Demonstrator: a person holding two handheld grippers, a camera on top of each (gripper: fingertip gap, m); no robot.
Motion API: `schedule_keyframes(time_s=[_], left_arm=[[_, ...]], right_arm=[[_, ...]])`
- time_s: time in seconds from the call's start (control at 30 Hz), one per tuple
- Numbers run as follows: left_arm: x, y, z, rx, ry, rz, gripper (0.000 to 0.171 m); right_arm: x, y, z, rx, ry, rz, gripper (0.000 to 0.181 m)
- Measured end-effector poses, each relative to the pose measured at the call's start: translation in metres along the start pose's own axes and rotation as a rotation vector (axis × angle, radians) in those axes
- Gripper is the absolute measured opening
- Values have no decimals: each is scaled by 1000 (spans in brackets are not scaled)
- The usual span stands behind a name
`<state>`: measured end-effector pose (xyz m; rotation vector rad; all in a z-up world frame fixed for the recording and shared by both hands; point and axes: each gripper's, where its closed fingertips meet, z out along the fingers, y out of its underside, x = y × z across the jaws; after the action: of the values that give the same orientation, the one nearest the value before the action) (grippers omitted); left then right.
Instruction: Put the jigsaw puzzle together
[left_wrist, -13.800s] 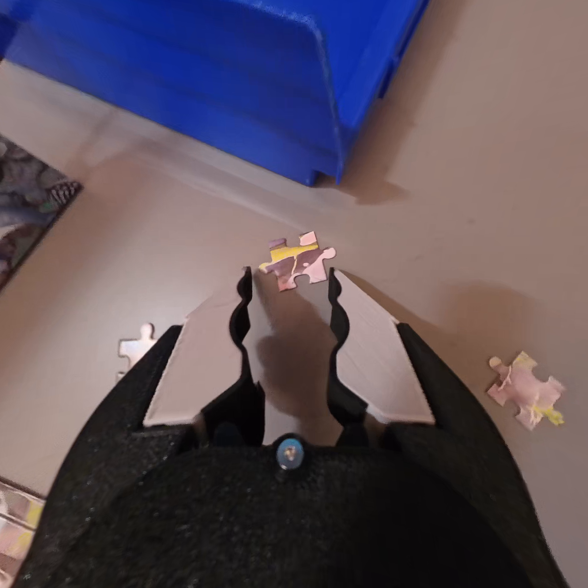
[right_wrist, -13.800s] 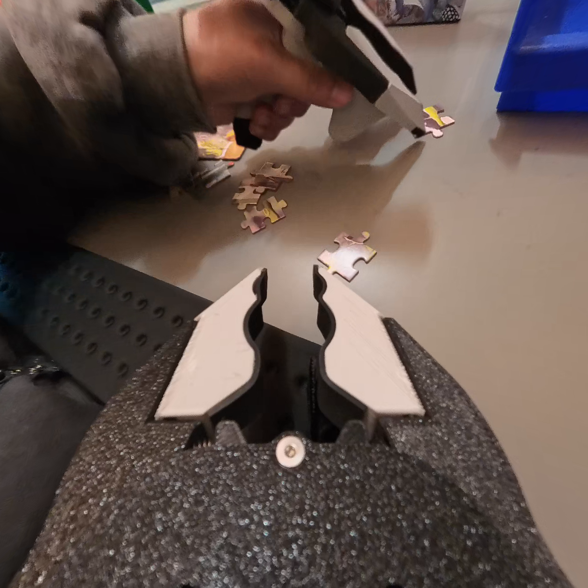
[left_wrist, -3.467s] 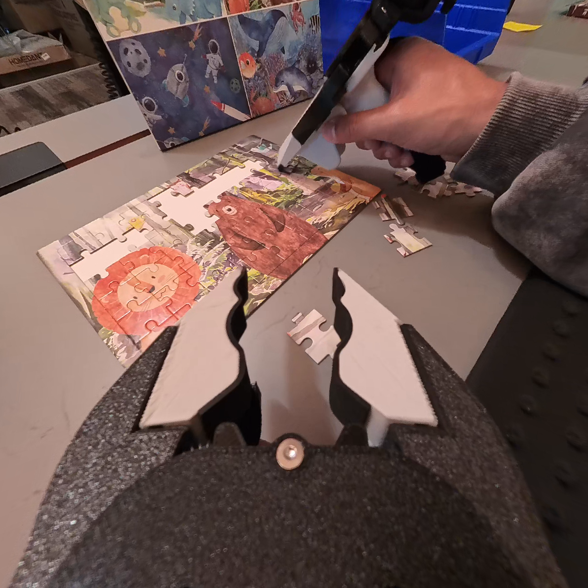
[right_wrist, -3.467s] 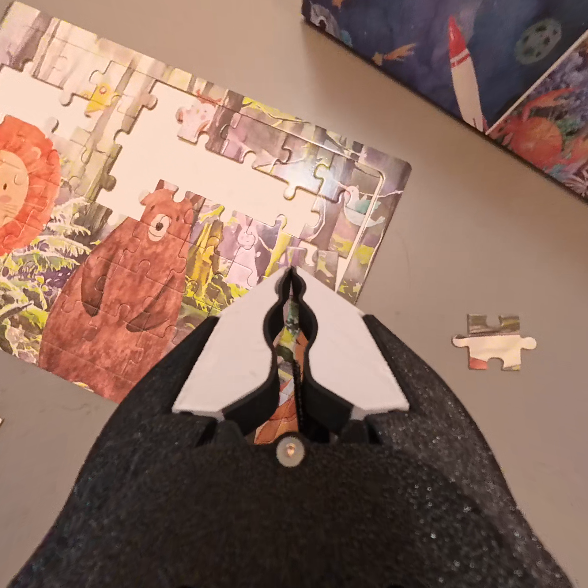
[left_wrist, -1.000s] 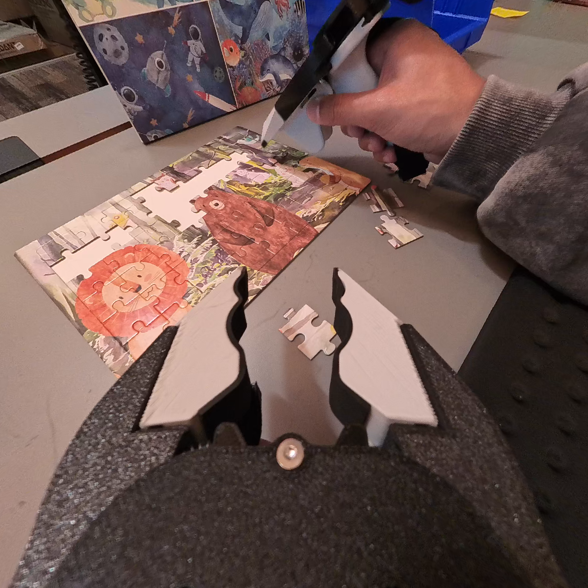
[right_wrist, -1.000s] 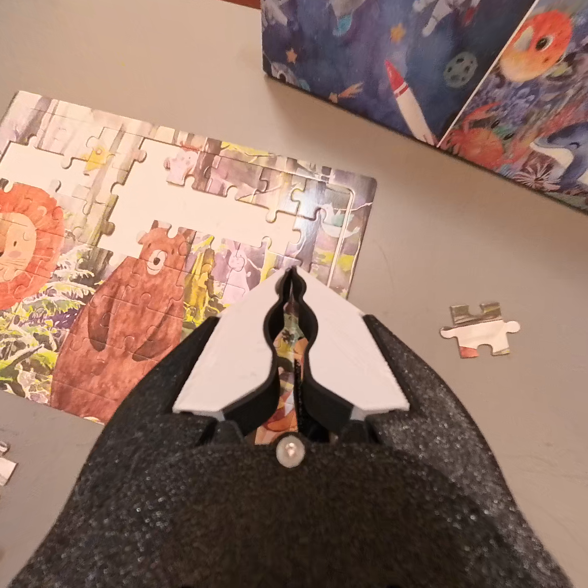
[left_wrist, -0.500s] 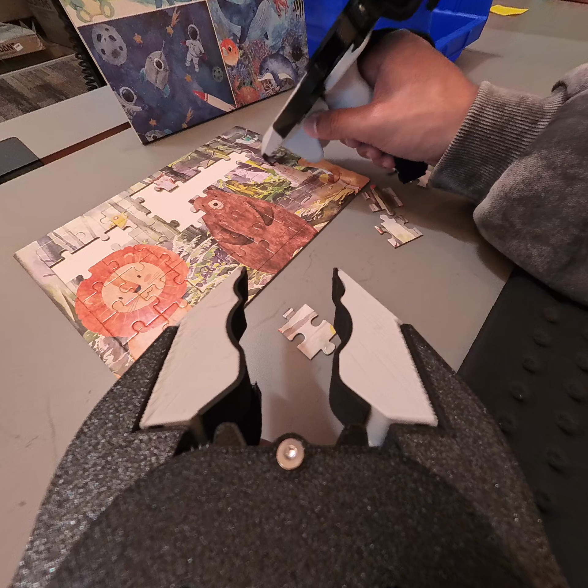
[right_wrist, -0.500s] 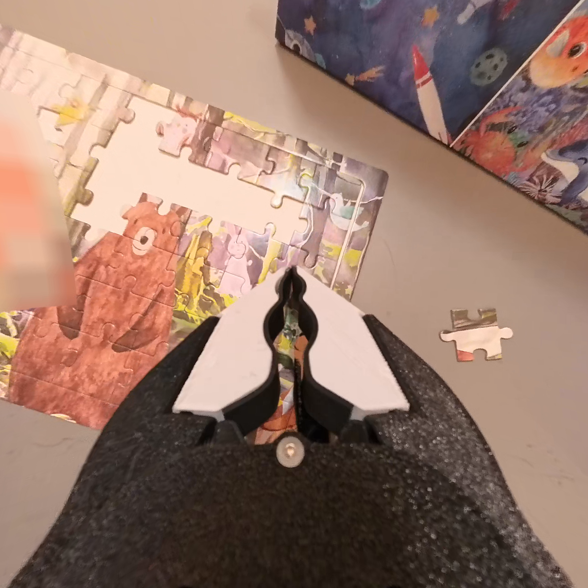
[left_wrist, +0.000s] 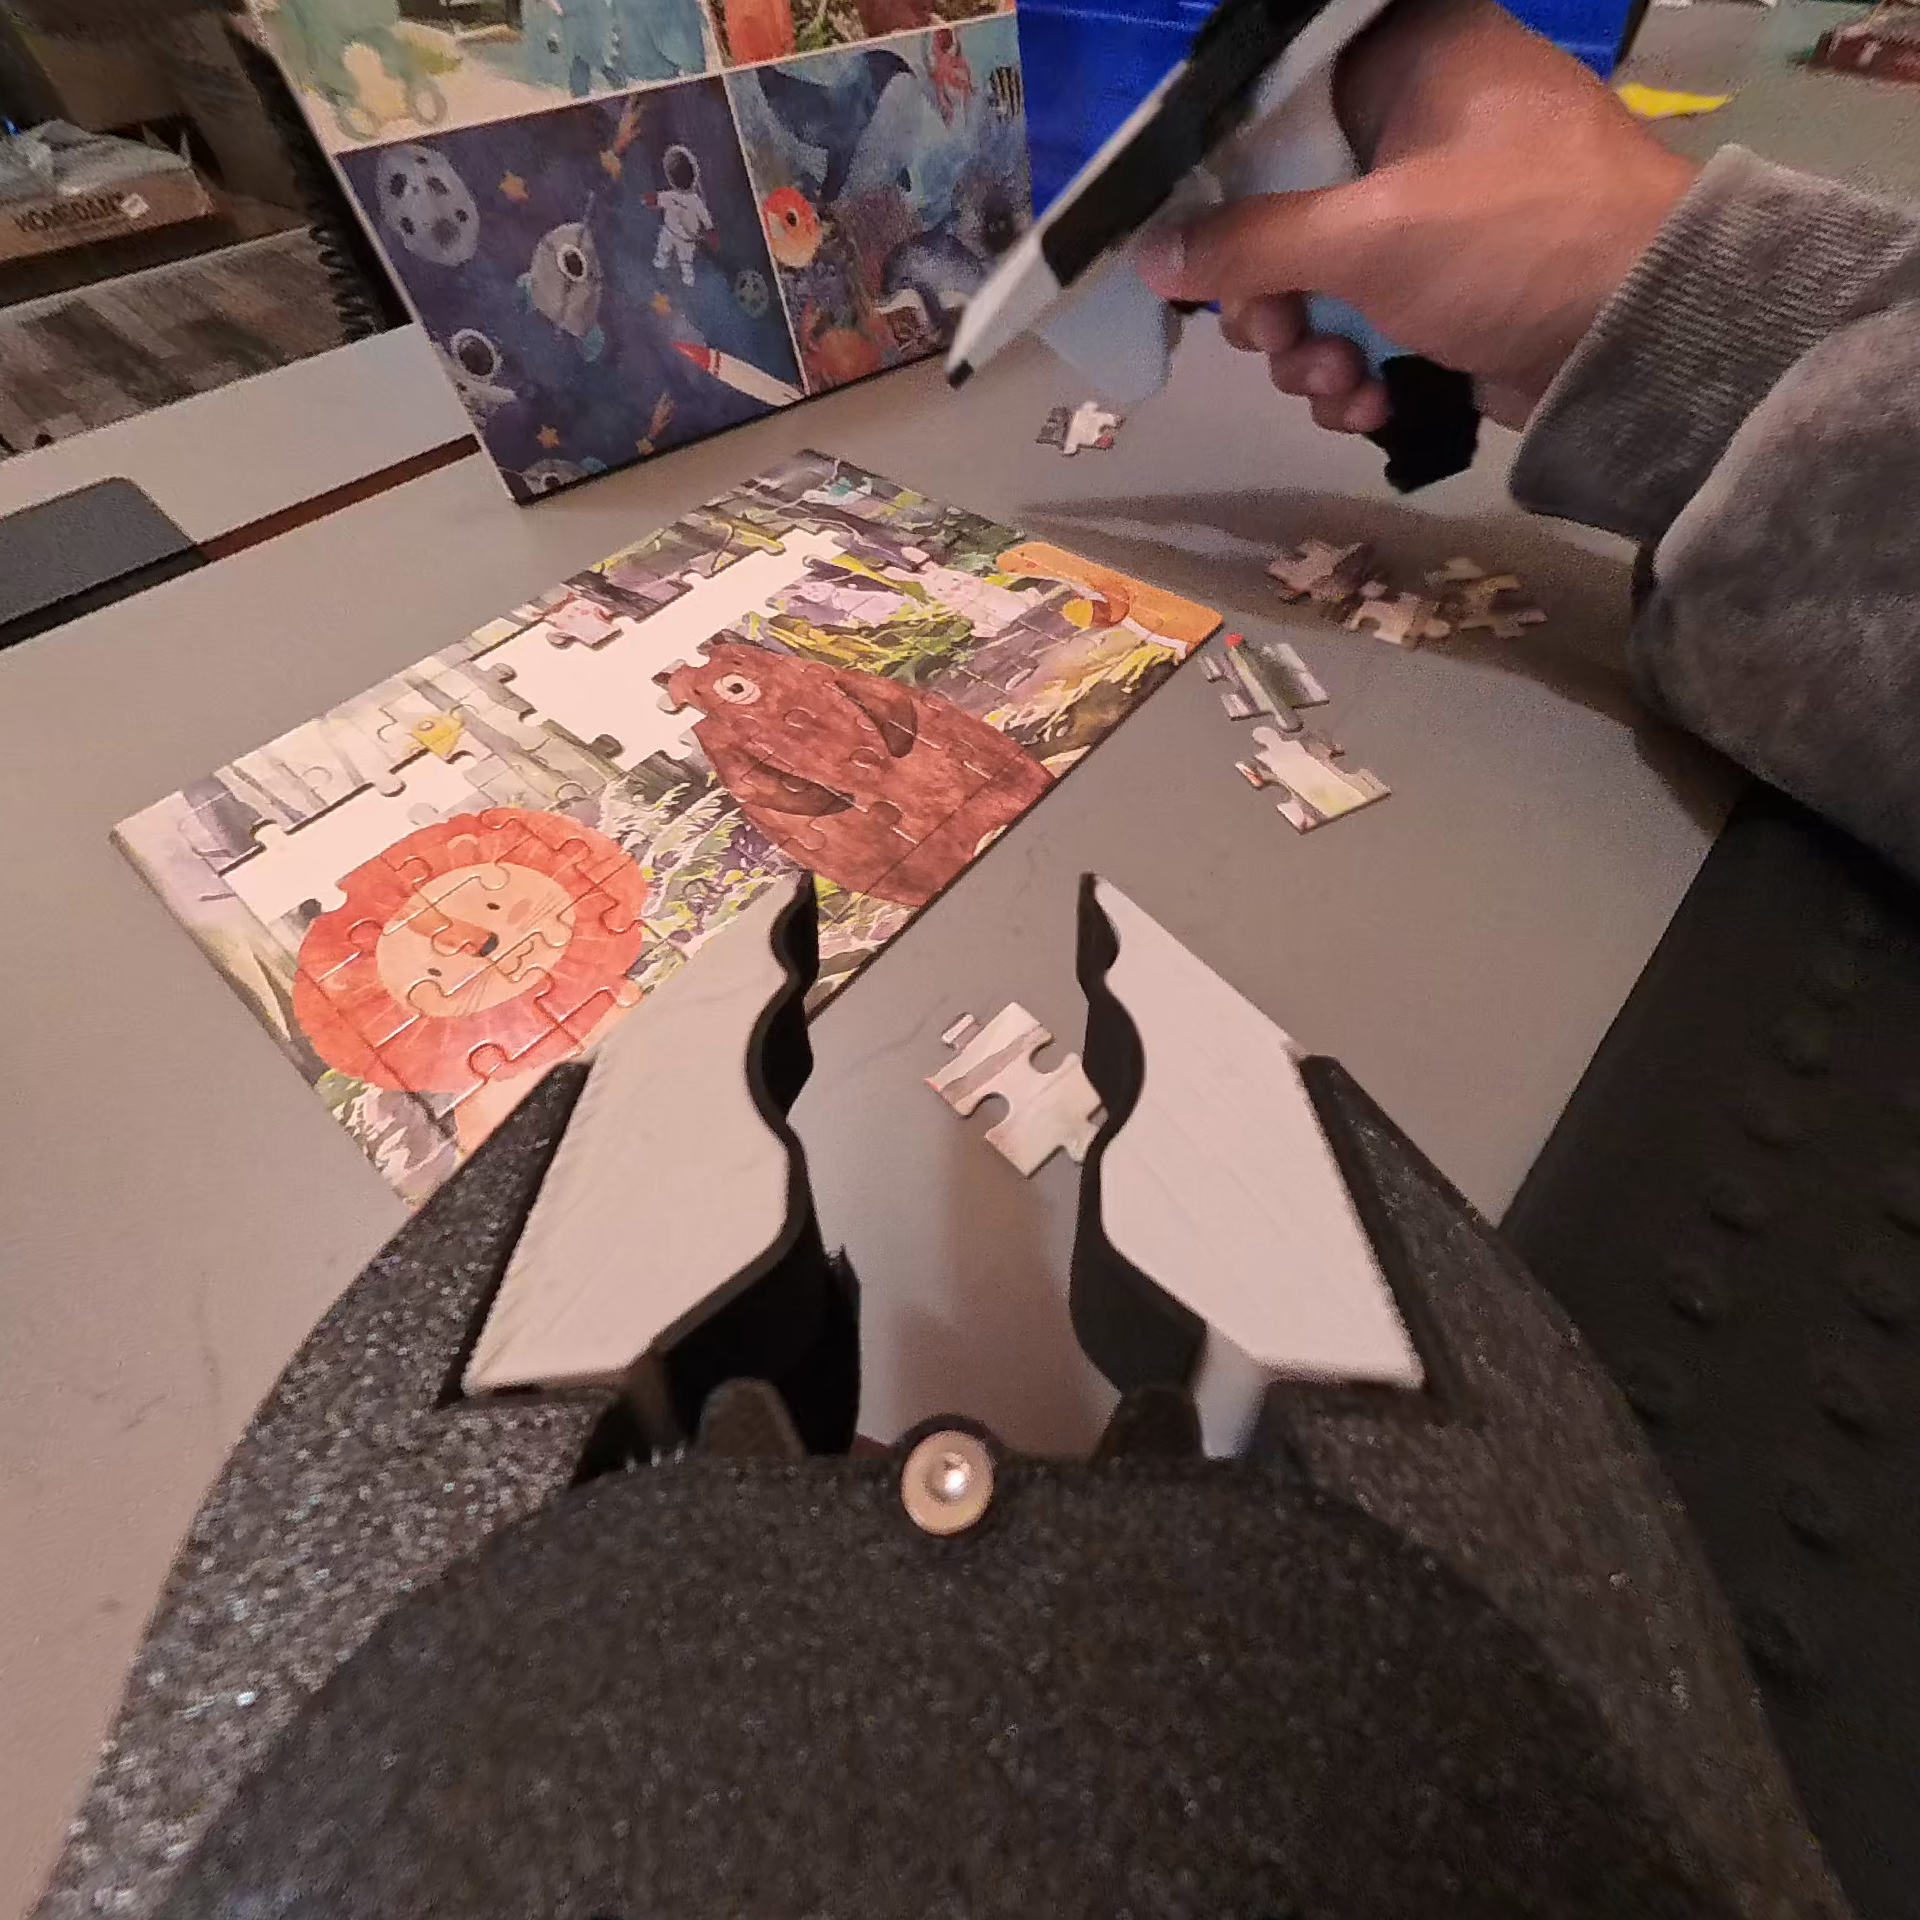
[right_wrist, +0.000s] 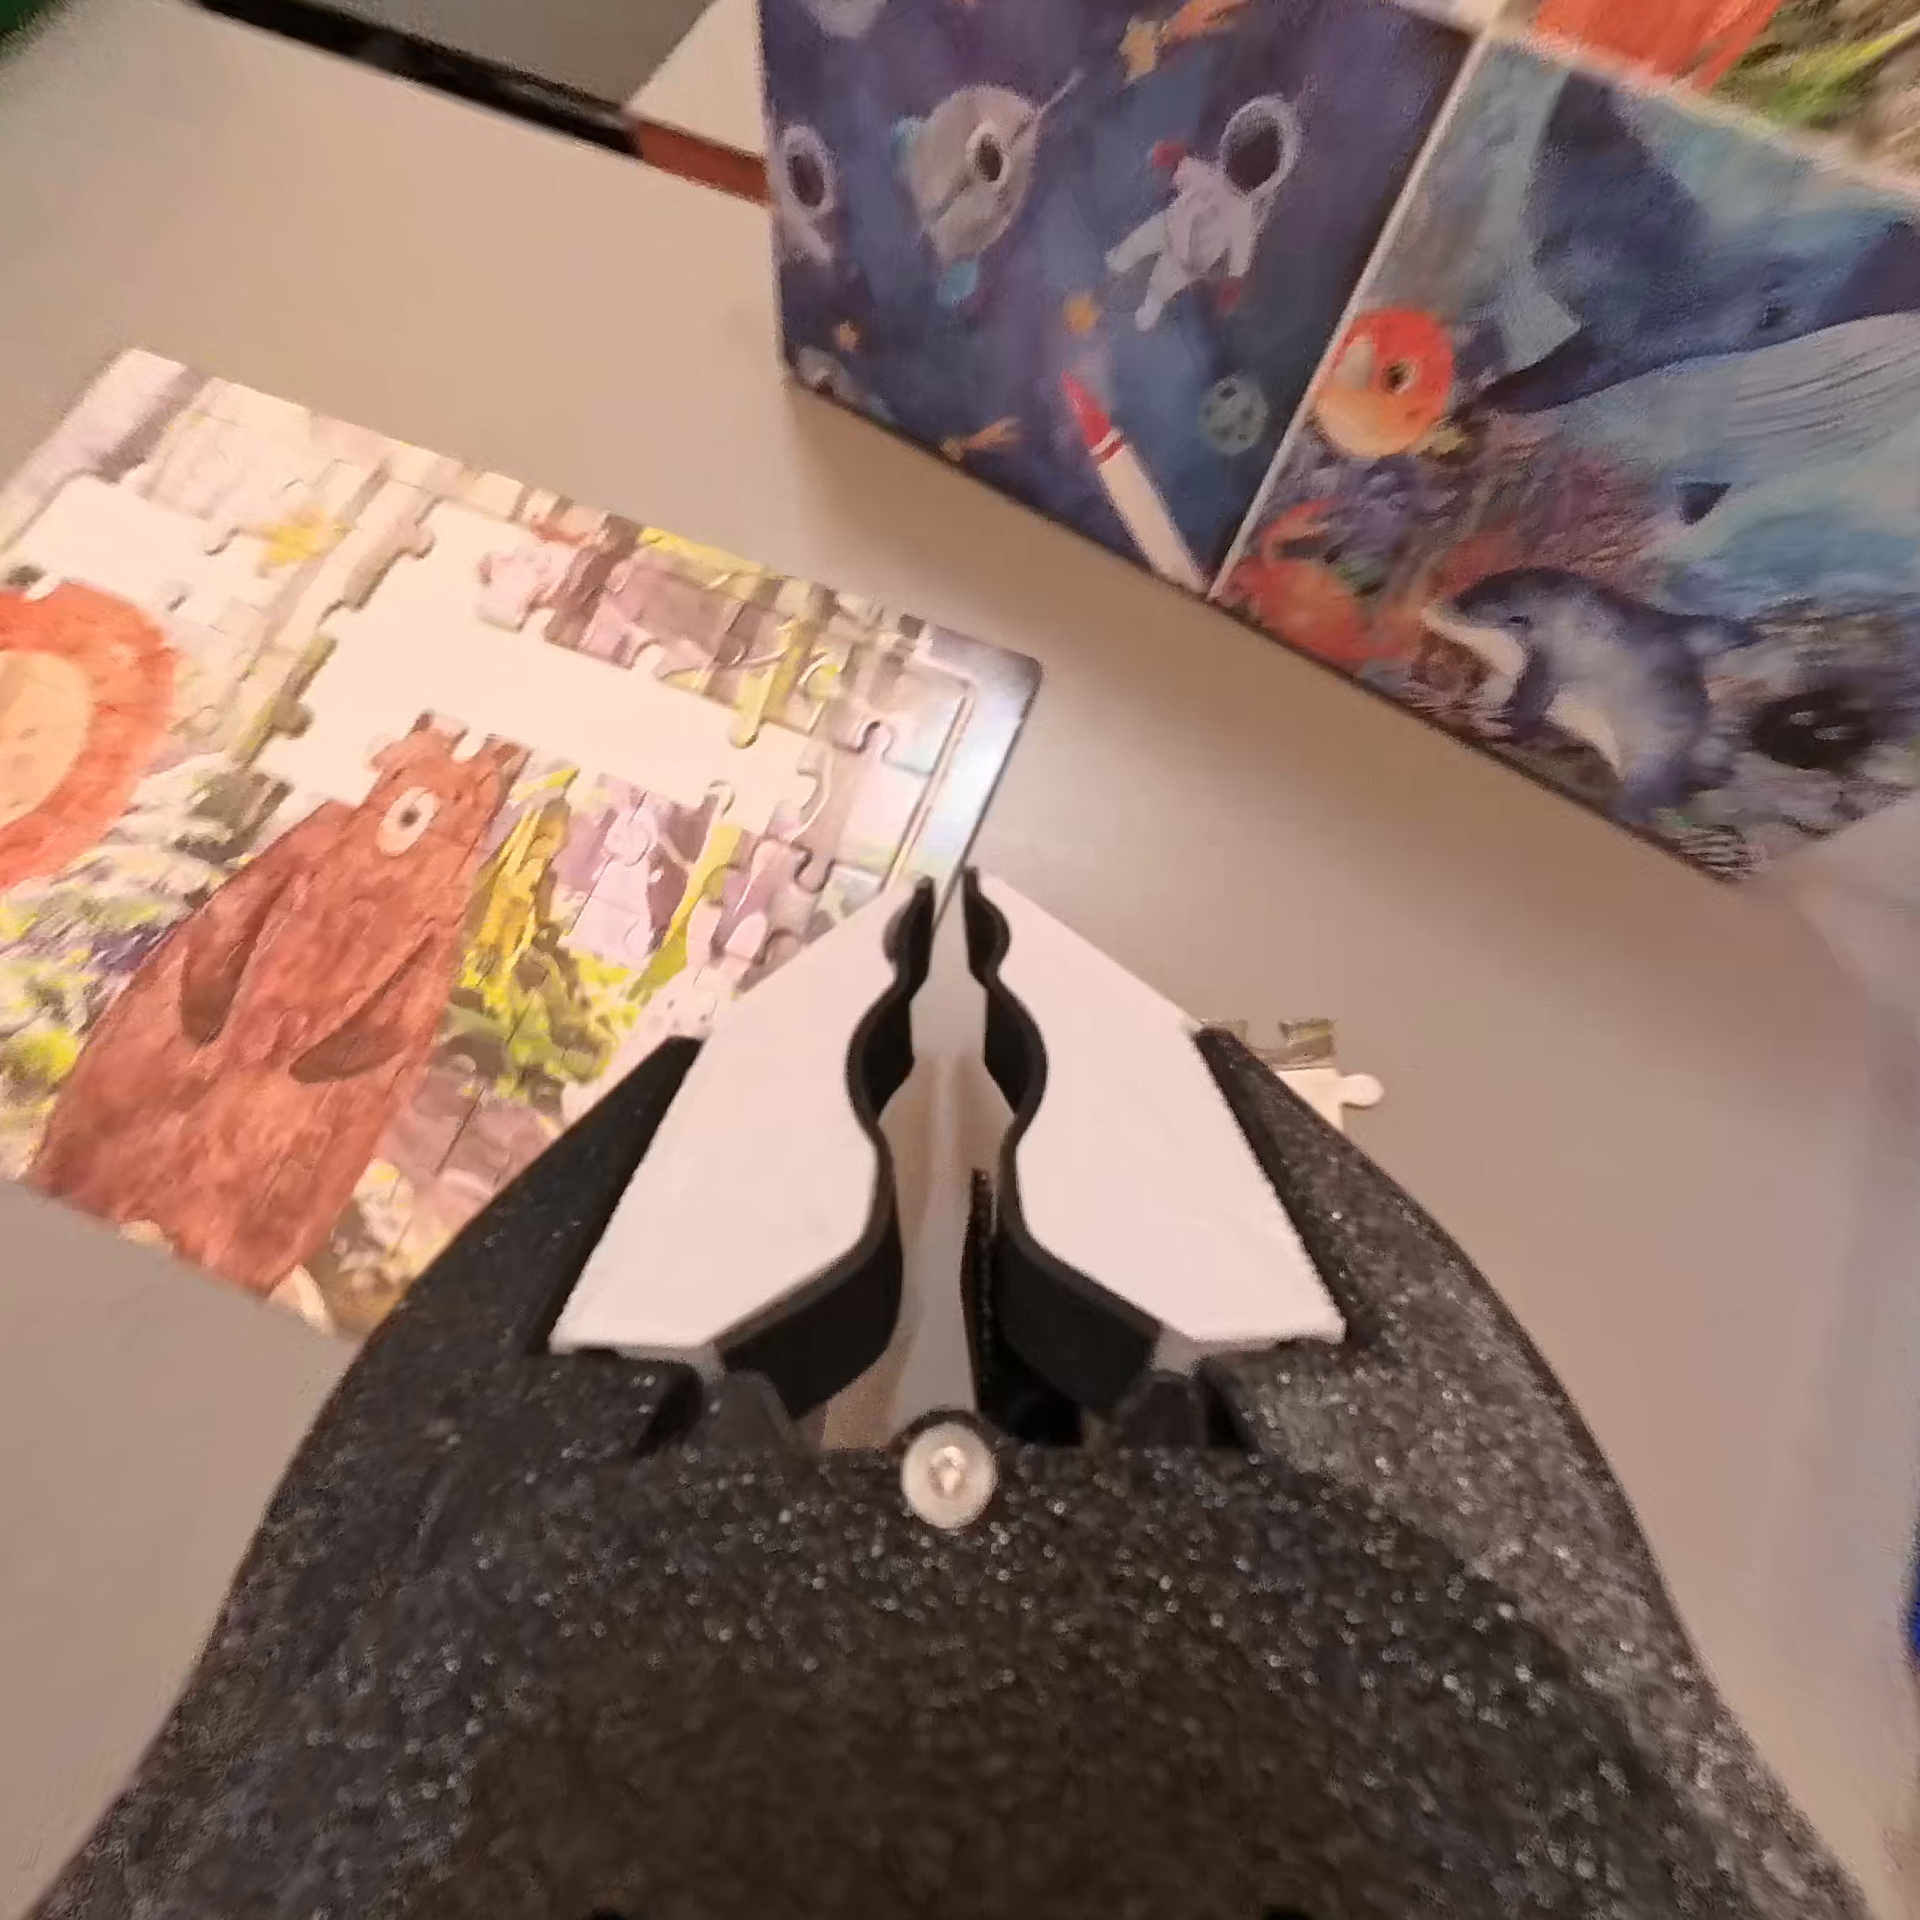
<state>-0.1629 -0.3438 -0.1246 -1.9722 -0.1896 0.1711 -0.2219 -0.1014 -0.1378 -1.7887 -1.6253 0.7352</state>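
Note:
The partly built jigsaw puzzle (left_wrist: 831, 769) with a lion and a bear lies flat on the grey table; white gaps run across its upper half. It also shows in the right wrist view (right_wrist: 343, 831). My left gripper (left_wrist: 943, 894) is open and empty, low over the table by the puzzle's near edge. A loose piece (left_wrist: 1013, 1086) lies on the table between its fingers. My right gripper (right_wrist: 945, 888) is slightly open and empty, above the puzzle's right corner. In the left wrist view the right gripper (left_wrist: 961, 369) is held by a hand above the table.
The illustrated puzzle box (left_wrist: 623, 260) stands behind the puzzle and also shows in the right wrist view (right_wrist: 1351, 364). Loose pieces lie right of the puzzle (left_wrist: 1311, 774), farther right (left_wrist: 1392, 603) and near the box (left_wrist: 1081, 426). One piece (right_wrist: 1320, 1070) lies beside my right finger. A black mat (left_wrist: 1714, 1143) borders the right. The left gripper's tips are roughly 25 cm from the right gripper's. To reach the partly built jigsaw puzzle (left_wrist: 831, 769) in a straight line is about 11 cm for my left fingers, about 15 cm for my right. My right wrist view (right_wrist: 262, 991) looks at it from another angle.
My right gripper has lifted off the puzzle's upper right and moved right. Its jaws have parted and the piece it held is no longer between them. My left gripper has hardly moved.

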Motion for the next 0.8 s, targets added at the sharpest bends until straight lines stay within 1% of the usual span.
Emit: schedule_keyframes(time_s=[0.07, 0.13, 0.17, 0.2, 0.27, 0.33, 0.37, 0.4, 0.43, 0.47, 0.5, 0.57, 0.63, 0.67, 0.73, 0.8], left_arm=[[-6, -1, -1, 3, -11, -39, 43], [-12, -4, -3, 10, -6, -91, 28], [-14, -8, -5, 9, 3, -114, 25], [-18, -13, -5, 6, 12, -126, 20], [-26, -27, -4, -22, 32, -108, 0], [-32, -43, 4, -84, 69, -103, 0], [-32, -54, 11, -108, 107, -120, 0], [-32, -66, 21, -128, 150, -141, 0], [-33, -75, 34, -152, 181, -155, 0], [-34, -81, 50, -184, 193, -149, 0], [-36, -82, 69, -225, 198, -118, 0], [-36, -75, 109, -299, 204, -46, 0], [-35, -63, 145, -349, 210, -29, 0], [-36, -57, 159, -364, 209, -29, 0], [-36, -47, 178, -381, 218, -33, 0], [-35, -42, 189, -379, 227, -45, 0]], right_arm=[[-4, 16, 7, -65, -109, 2, 15], [-15, 30, 13, -83, -195, -38, 13], [-20, 32, 14, -71, -213, -65, 7], [-19, 32, 14, -58, -200, -94, 0], [-14, 25, 14, -41, -145, -178, 0], [-8, 13, 14, -11, -110, -258, 0], [-9, 8, 15, 6, -132, -271, 0], [-15, 7, 18, -4, -193, -255, 0], [-24, 11, 21, -44, -276, -218, 0], [-30, 15, 24, -73, -327, -173, 0], [-34, 18, 26, -75, -345, -151, 0], [-28, 25, 29, -88, -279, -202, 0], [-19, 21, 27, -60, -210, -244, 0], [-18, 20, 27, -55, -210, -226, 0], [-22, 21, 27, -60, -264, -153, 0], [-21, 19, 29, -40, -264, -127, 0]])
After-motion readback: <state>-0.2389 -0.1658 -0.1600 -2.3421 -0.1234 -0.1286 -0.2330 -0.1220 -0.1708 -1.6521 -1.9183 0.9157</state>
